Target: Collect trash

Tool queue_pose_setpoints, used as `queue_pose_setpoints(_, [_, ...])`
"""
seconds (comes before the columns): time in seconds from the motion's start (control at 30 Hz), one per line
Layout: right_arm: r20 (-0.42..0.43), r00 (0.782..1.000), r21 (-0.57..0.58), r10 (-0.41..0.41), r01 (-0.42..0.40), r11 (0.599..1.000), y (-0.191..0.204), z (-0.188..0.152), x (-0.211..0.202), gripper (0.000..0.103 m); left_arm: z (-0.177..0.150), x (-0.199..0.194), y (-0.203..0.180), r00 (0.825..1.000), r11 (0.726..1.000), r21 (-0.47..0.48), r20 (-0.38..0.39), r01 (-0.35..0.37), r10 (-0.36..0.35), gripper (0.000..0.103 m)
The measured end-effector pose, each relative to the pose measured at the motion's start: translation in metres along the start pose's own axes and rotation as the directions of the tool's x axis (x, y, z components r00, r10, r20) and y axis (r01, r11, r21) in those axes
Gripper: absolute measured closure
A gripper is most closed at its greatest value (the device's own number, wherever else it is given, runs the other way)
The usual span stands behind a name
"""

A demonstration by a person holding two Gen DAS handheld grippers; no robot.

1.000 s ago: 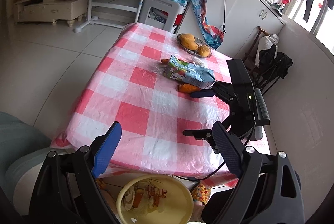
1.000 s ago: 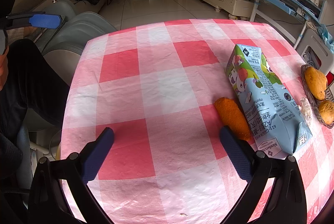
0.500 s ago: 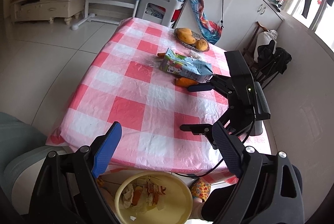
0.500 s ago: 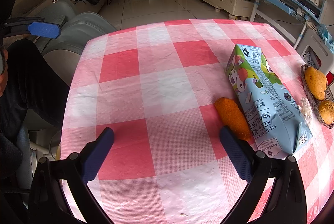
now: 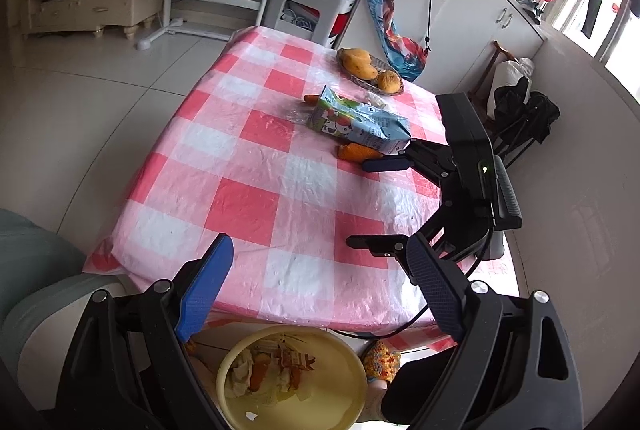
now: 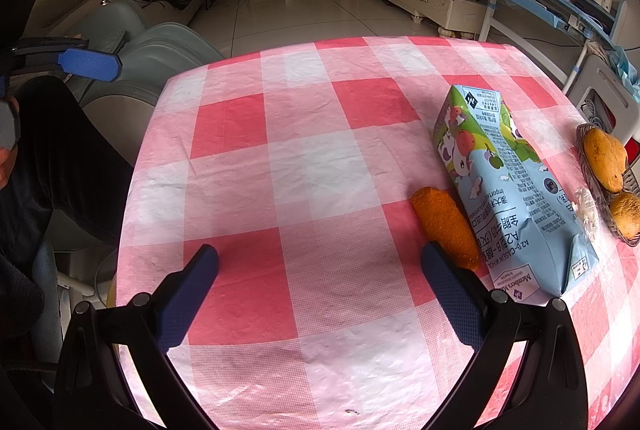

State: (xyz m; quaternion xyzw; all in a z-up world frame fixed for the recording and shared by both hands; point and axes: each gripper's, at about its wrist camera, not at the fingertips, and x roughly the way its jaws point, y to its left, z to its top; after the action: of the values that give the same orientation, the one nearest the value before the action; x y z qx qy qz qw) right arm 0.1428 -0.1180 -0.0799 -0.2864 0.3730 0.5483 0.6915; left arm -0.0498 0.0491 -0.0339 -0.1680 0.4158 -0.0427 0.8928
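Note:
A light-blue milk carton point(image 5: 360, 121) point(image 6: 508, 185) lies on its side on the red-and-white checked tablecloth point(image 5: 248, 165). An orange peel point(image 5: 358, 151) point(image 6: 446, 226) rests against it. My right gripper point(image 6: 320, 254) point(image 5: 374, 203) hovers open over the cloth, its right finger just short of the peel. My left gripper point(image 5: 320, 250) hangs open and holds nothing, off the table's near edge. It is above a yellow basin point(image 5: 352, 390) that holds paper scraps and peels. One of the left gripper's blue fingers point(image 6: 90, 63) shows at the left of the right wrist view.
A wire basket point(image 5: 398, 91) of mangoes stands at the table's far right, with crumpled clear wrap point(image 6: 586, 211) beside it. A small orange bit point(image 5: 310, 98) lies behind the carton. A grey armchair point(image 6: 160, 69) and a person's dark clothing point(image 6: 60, 157) are at the table's left end.
My left gripper has drawn back a little from the table, so more of the basin shows below it. The right gripper, carton and peel have not moved.

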Motion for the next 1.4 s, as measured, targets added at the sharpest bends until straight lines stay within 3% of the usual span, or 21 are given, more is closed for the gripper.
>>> queue_pose_setpoints(0.23, [0.0, 1.0, 0.0, 0.0, 0.0, 1.0, 0.0, 0.0, 0.001, 0.006, -0.001, 0.003, -0.004, 1.0, 0.999, 0.042, -0.005, -0.003, 0.003, 0.018])
queue_pose_setpoints(0.57, [0.001, 1.0, 0.0, 0.0, 0.0, 1.0, -0.001, 0.0, 0.001, 0.006, 0.001, 0.004, 0.007, 1.0, 1.0, -0.015, -0.008, 0.006, -0.006, 0.018])
queue_pose_setpoints(1.4, [0.001, 1.0, 0.0, 0.0, 0.0, 1.0, -0.001, 0.0, 0.001, 0.006, -0.004, 0.009, 0.0, 1.0, 1.0, 0.007, -0.017, -0.004, 0.004, 0.018])
